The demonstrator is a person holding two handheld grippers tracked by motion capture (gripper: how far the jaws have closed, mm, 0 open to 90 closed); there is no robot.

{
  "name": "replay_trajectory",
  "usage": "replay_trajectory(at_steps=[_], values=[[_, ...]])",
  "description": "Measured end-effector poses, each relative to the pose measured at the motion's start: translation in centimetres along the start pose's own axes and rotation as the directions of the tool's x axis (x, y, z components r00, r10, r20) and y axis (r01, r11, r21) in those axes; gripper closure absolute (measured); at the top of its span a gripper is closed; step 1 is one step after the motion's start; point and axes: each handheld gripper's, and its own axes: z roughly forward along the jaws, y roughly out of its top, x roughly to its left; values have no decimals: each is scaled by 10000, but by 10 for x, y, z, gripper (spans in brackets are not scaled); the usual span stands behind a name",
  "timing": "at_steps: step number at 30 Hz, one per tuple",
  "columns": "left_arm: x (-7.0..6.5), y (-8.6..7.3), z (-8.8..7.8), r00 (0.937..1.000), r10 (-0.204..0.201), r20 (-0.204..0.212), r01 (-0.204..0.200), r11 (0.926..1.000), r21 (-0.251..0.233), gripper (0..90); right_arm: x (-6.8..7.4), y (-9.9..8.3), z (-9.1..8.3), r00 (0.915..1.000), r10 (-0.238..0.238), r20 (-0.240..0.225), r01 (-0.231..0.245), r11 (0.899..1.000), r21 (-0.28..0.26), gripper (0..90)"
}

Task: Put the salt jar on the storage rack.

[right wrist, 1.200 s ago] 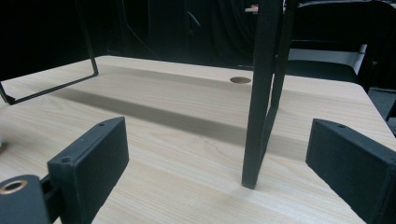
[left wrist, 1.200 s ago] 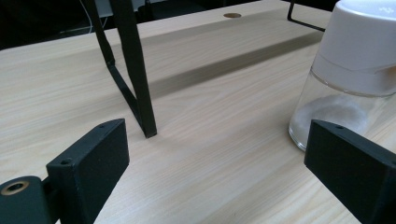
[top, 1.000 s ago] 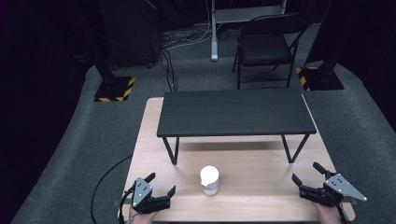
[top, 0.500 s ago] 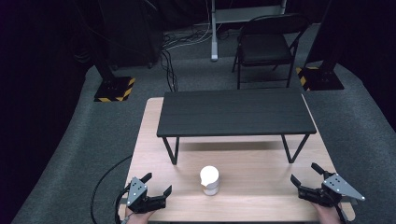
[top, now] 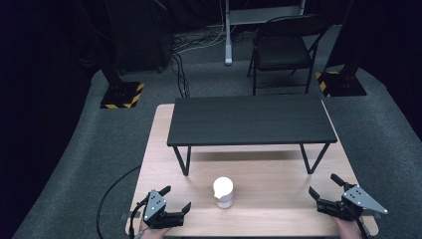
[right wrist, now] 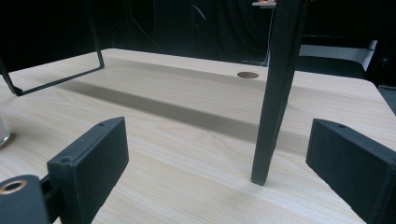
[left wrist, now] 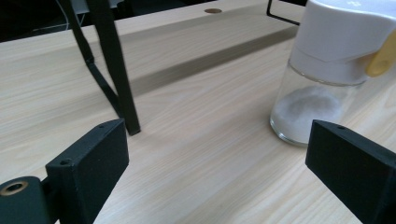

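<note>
Shaker jar (top: 223, 192) stands upright near the front edge of the wooden surface (top: 278, 209), its long axis vertical and its white cap on top. In the left gripper view the jar (left wrist: 327, 70) sits ahead and toward one side, just beyond one finger: clear glass below, a low layer of white powder or grains at the bottom (salt or sugar, cannot tell which), and a yellow tab at the side of the cap.

Nearest the person, the left gripper (top: 175, 198) rests low at the front left of the surface, beside the jar but apart from it, its fingers (left wrist: 88, 163) spread wide with nothing between them. The right gripper (top: 326, 187) hovers at the front right, well apart from the jar, its fingers (right wrist: 88, 158) likewise spread and empty; one black leg (right wrist: 275, 93) of the small table stands just ahead of it.

Farther back, a low black table (top: 251, 119) stands on the surface on thin metal legs. Beyond the surface, a folding chair (top: 281, 50) stands on grey carpet, with cables on the floor and two stand bases marked in yellow and black stripes.
</note>
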Motion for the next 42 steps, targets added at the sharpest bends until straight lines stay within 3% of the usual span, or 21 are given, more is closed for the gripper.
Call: replay_trajectory(at_steps=[8,20,42], values=[[-8,7,12,9971,508,558,-526,9981,317,60,0,0,0,10000,-37,-20,37,10000,14,43],[-18,14,27,9905,873,1062,-936,9940,561,60,1,1,1,9999,-90,-62,91,10000,29,44],[-31,28,71,9766,1137,1828,-1310,9877,852,62,2,1,1,9999,-128,-39,128,9999,76,44]])
